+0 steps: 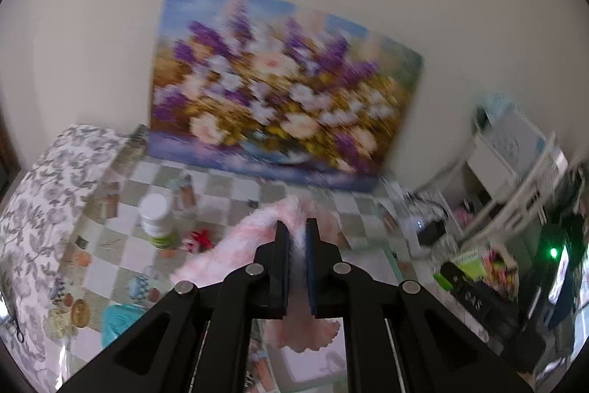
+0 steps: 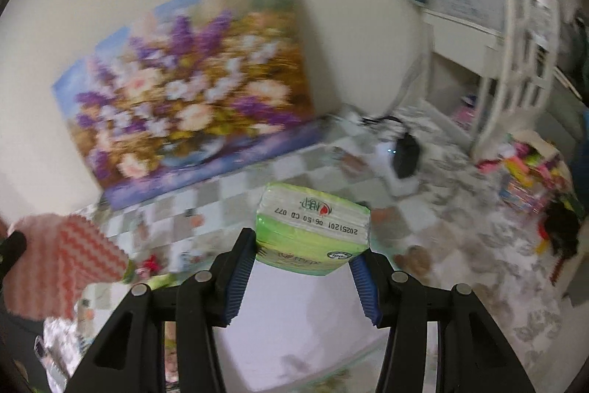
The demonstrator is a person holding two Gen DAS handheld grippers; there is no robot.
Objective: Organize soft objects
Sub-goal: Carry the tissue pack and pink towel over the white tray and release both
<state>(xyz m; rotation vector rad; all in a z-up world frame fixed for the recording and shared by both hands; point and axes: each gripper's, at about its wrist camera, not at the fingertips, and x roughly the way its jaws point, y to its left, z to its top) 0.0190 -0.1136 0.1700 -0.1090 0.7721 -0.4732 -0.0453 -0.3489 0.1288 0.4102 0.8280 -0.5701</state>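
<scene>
The flower painting is smearing into blur in both views. Right of the painting, the shelf clutter is blurring too. The pink cloth is partly hiding behind the left gripper's fingers.

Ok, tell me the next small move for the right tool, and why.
Probably lower the right tool to set the green tissue pack on the checkered table: the pack is pinched and held above it, while the left tool holds the pink cloth.
</scene>
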